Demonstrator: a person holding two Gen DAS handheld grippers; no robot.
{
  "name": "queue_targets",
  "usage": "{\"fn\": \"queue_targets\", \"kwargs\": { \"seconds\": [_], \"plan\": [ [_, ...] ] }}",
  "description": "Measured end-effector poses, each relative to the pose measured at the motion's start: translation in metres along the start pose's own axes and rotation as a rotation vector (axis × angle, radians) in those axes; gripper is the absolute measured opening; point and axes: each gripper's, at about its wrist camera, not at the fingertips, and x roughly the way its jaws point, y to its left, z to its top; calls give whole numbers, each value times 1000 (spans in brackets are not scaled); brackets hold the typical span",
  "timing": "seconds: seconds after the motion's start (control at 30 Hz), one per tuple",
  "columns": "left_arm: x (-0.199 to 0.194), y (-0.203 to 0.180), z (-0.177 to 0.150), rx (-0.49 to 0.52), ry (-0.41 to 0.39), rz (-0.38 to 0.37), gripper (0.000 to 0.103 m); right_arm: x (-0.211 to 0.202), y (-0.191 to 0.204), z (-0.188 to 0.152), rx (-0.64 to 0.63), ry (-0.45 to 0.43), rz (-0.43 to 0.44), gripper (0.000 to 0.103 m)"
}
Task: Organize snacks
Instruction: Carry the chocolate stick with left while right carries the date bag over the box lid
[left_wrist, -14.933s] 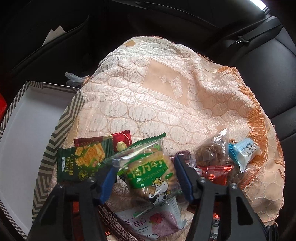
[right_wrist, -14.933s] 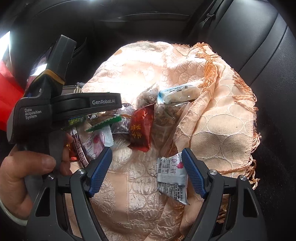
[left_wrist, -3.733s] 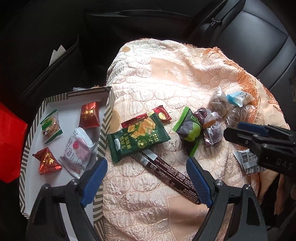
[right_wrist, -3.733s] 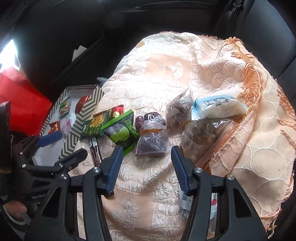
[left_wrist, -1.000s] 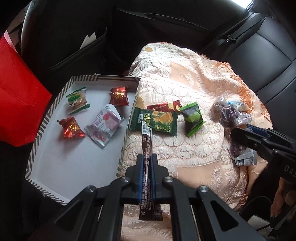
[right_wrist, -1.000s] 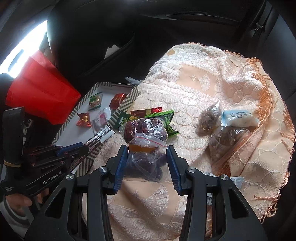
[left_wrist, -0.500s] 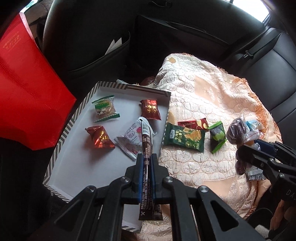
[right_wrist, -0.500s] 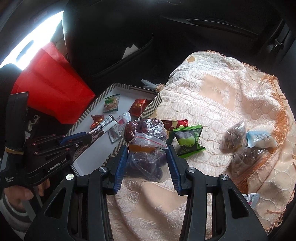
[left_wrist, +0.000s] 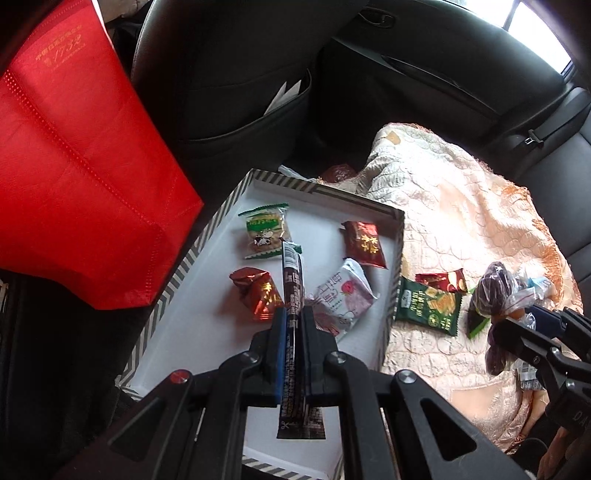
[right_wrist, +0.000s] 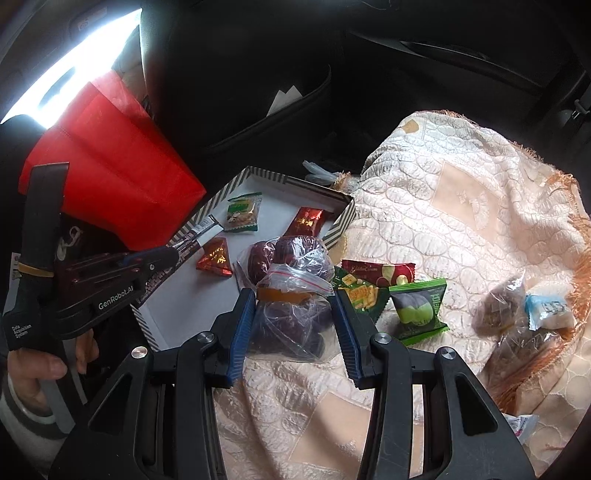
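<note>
Since a second ago both grippers have swung from over the cloth (right_wrist: 461, 236) toward the tray (left_wrist: 207, 332); the left gripper (left_wrist: 291, 332), jaws clamped on a dark bar (left_wrist: 292, 280), now hangs over the tray's middle; the right gripper (right_wrist: 293, 328) pinches a bag of dates (right_wrist: 291, 295) at the tray's right wall; four packets lie inside the tray, among them a pink pouch (left_wrist: 343, 299); a green cracker pack (left_wrist: 428, 304) lies on the cloth just right of the tray; a red bag (left_wrist: 74, 166) stands left of the tray.

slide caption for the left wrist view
Left claw shut on a brown snack bar above the striped box.
</note>
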Motion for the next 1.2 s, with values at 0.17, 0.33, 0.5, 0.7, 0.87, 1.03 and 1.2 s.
{"fn": "queue_targets", "kwargs": {
  "seconds": [0.17,0.33,0.5,0.7,0.87,1.03,1.2],
  "plan": [
    [13,5,2,-1,15,10,9,16,8,8,-15,17,-5,42],
    [26,9,4,-7,23,21,9,34,13,18,-20,33,-11,42],
    [42,16,5,-21,41,30,9,52,20,31,-22,40,-7,42],
    [55,21,1,-20,46,43,9,81,29,37,-25,67,-12,42],
    [59,27,0,-32,31,34,9,103,32,41,-27,85,-26,42],
    [61,28,-3,-25,19,29,9,120,32,44,-22,97,-36,42],
    [62,29,-5,-31,18,26,9,134,37,48,-40,115,-48,42]
  ]
}}
